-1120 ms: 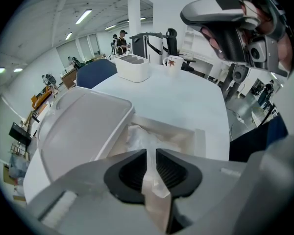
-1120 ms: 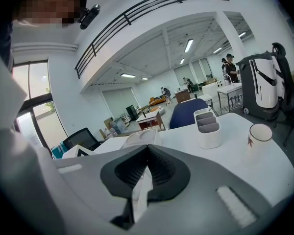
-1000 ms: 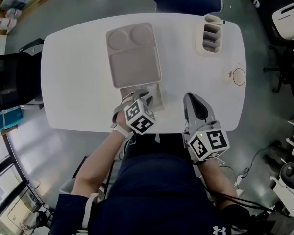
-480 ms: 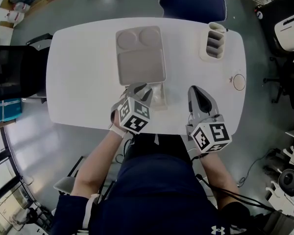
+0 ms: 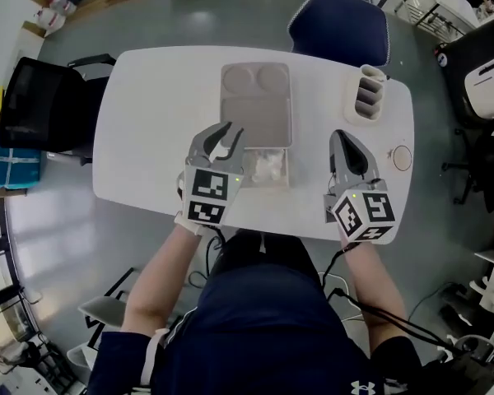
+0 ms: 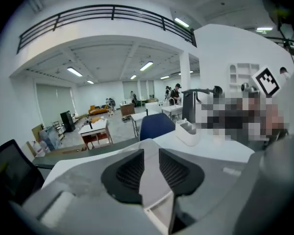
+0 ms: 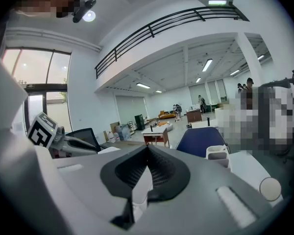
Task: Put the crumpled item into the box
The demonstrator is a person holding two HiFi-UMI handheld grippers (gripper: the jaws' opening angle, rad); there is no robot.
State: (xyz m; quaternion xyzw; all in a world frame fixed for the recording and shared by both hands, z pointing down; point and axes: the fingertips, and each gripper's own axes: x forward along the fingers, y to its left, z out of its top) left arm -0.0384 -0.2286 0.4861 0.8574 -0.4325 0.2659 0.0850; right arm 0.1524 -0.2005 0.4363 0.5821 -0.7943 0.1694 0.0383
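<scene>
Before me: one tray (image 5: 256, 105), one box (image 5: 267, 185), one crumpled item (image 5: 268, 164), one holder (image 5: 368, 95), one disc (image 5: 402, 157) — one blue chair (image 5: 339, 27), one black chair (image 5: 45, 105).

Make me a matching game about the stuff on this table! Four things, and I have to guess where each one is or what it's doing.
Things:
1. grey plastic tray with two round hollows
2. white crumpled item
3. left claw
4. right claw

Places or states:
A. shut, holding nothing
B. lying inside the small clear box
C. open, holding nothing
D. flat on the white table, on the far side of the box

Pairs: 1-D, 2-B, 3-C, 4-A
</scene>
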